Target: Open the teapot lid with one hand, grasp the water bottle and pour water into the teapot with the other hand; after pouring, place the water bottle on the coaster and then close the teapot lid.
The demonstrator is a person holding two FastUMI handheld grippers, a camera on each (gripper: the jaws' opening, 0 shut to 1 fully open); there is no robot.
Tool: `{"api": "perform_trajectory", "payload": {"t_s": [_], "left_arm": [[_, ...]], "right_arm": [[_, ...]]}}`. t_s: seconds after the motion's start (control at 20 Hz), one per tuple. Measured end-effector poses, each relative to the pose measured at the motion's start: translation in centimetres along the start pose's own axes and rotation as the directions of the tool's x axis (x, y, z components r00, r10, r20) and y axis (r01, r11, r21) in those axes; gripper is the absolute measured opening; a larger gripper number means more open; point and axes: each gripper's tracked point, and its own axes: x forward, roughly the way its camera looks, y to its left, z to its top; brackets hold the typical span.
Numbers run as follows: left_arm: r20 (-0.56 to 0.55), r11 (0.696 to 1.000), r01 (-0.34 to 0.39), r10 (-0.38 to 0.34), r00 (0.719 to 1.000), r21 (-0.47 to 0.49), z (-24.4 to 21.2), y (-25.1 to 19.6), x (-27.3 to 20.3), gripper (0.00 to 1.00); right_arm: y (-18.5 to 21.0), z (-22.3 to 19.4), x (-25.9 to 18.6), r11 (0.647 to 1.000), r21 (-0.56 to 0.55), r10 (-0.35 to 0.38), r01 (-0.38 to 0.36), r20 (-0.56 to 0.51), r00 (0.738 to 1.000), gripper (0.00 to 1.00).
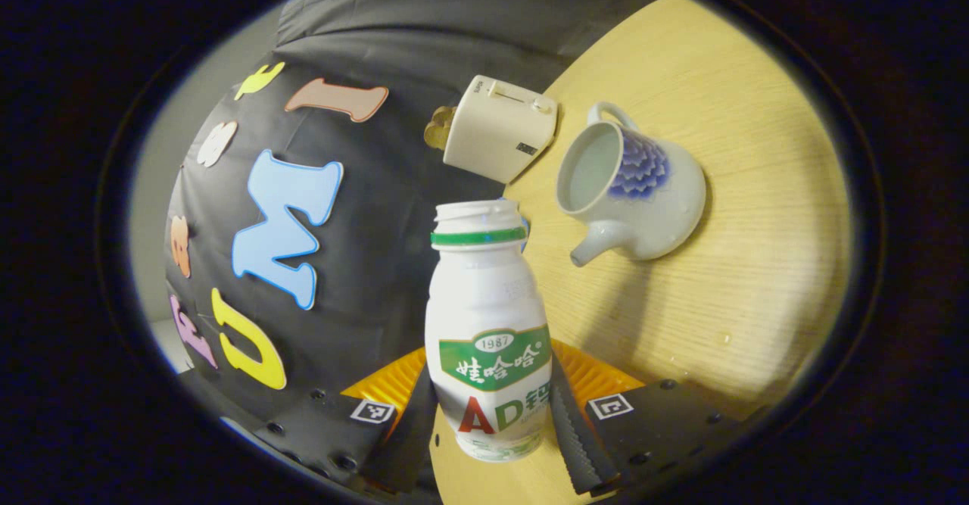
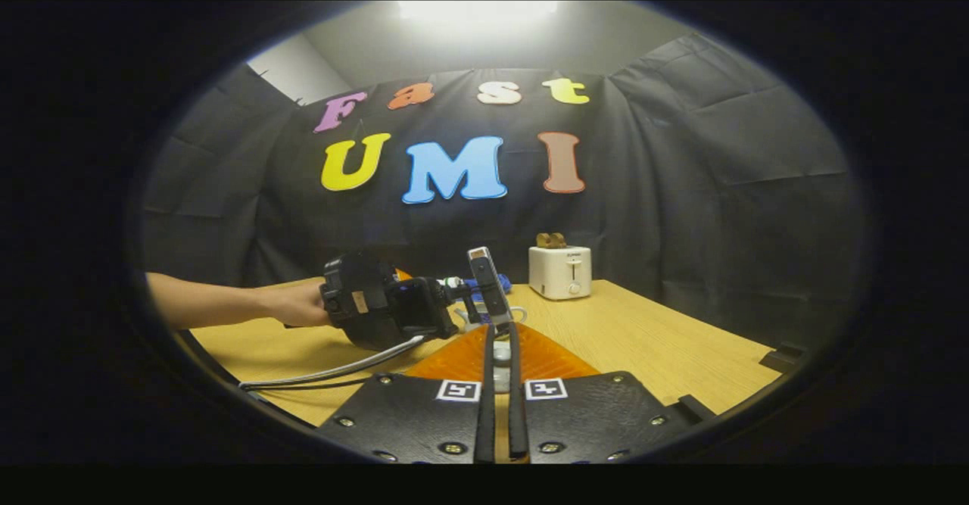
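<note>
In the left gripper view my left gripper [image 1: 492,395] is shut on a white water bottle [image 1: 490,323] with a green label; its cap is off. The view is rolled, so the table [image 1: 757,263] slants. The white teapot [image 1: 643,202] with a blue pattern stands on it with its lid off and its mouth showing, up and to the right of the bottle's mouth and apart from it. In the right gripper view my right gripper [image 2: 500,342] has its fingers almost together on a small white piece, which looks like the teapot lid [image 2: 501,353]. Beyond it a hand holds the left gripper [image 2: 378,308].
A cream toaster [image 1: 500,130] with bread in it stands at the back of the table, also in the right gripper view as the toaster [image 2: 560,272]. A bit of something blue [image 1: 525,225] peeks from behind the bottle's neck. A few water drops [image 1: 719,336] lie near the teapot.
</note>
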Motion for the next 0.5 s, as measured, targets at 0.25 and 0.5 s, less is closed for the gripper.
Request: {"api": "perform_trajectory", "payload": {"t_s": [0.25, 0.5], "left_arm": [[-0.005, 0.997, 0.027, -0.026, 1.0, 0.071, 1.1, -1.0, -0.3, 0.84], [-0.011, 0.991, 0.025, -0.024, 1.0, 0.134, 1.6, -1.0, -0.6, 0.78]], "right_arm": [[-0.2, 0.1, -0.3, 1.0, 0.002, -0.001, 0.001, 0.007, 1.0, 0.07], [-0.7, 0.2, -0.6, 1.0, 0.004, -0.007, 0.007, 0.013, 1.0, 0.07]]}}
